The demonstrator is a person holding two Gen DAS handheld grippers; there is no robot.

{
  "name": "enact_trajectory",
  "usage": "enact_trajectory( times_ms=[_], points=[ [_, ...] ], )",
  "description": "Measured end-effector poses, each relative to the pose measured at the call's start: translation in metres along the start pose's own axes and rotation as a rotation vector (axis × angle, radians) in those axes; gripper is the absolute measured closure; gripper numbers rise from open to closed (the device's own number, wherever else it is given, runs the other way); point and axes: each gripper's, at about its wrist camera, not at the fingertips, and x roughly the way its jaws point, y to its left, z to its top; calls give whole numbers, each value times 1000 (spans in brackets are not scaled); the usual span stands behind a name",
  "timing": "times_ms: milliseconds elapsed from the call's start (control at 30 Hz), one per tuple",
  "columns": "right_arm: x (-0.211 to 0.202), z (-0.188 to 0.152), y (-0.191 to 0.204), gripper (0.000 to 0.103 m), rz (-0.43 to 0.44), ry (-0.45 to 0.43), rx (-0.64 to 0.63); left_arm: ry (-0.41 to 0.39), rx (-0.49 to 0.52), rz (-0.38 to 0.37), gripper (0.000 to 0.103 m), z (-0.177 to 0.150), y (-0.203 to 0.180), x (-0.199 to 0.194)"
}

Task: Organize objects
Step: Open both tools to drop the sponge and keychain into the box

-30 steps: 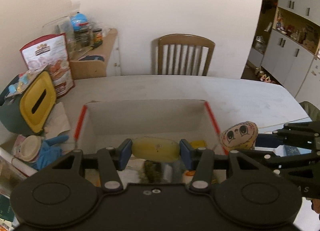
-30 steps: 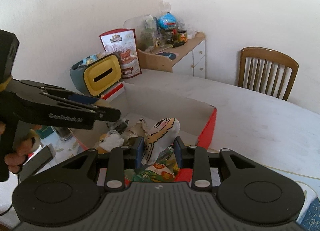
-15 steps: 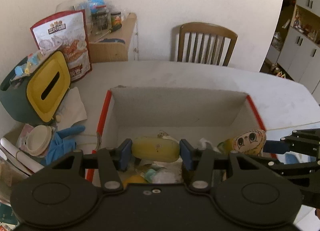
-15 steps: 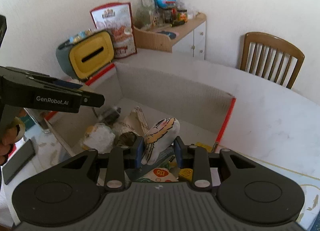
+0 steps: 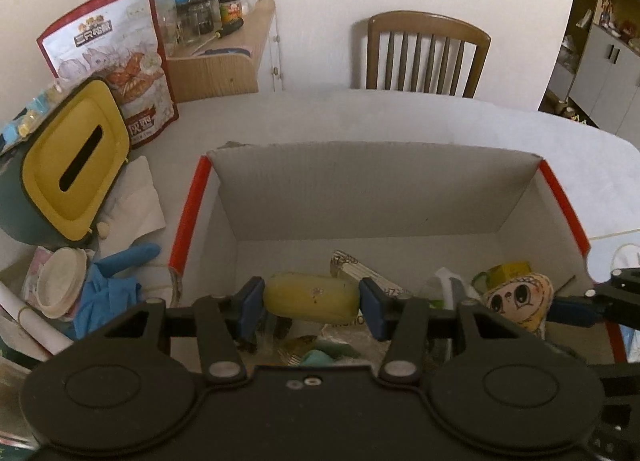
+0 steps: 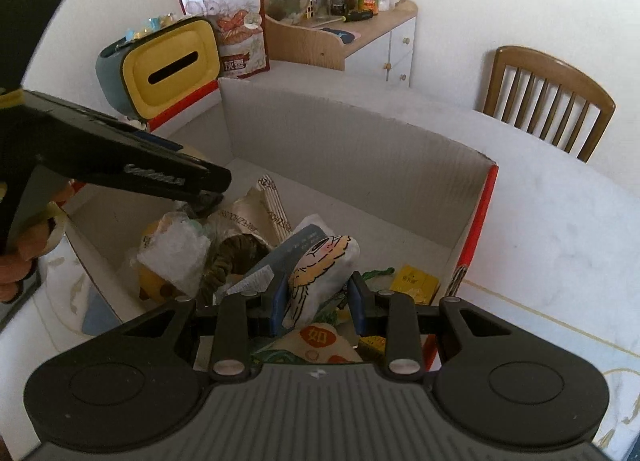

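My left gripper (image 5: pixel 312 301) is shut on a yellow oblong object (image 5: pixel 312 298), held over the near part of an open cardboard box (image 5: pixel 372 189) with red edges. My right gripper (image 6: pixel 318 303) is shut on a small cartoon-face doll pouch (image 6: pixel 320 265), also over the box (image 6: pixel 360 149). From the left wrist view the doll pouch (image 5: pixel 516 295) shows at the box's right side with the right gripper's blue pad beside it. The left gripper's black body (image 6: pixel 120 169) crosses the right wrist view at left. Inside the box lie several items: wrappers, a dark rope coil (image 6: pixel 234 257), a yellow packet (image 6: pixel 416 281).
A yellow-lidded teal tissue box (image 5: pixel 68 169) and a snack bag (image 5: pixel 116 61) stand left of the box. Blue gloves (image 5: pixel 112 281), a white lid and tissue lie at the near left. A wooden chair (image 5: pixel 424 53) stands beyond the white table (image 5: pixel 400 117); a cluttered side cabinet (image 5: pixel 224 61) sits at the back left.
Both grippers have moved forward and down over the box, keeping hold of the yellow object and the doll pouch. The box's inside now shows more fully.
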Motion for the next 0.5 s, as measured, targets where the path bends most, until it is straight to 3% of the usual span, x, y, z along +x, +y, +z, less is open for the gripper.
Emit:
enact_trajectory(
  times_ms=[500],
  points=[
    [3,-1,11,71,15,23,-44,85,70,29,52,-7,-11,22]
  ],
)
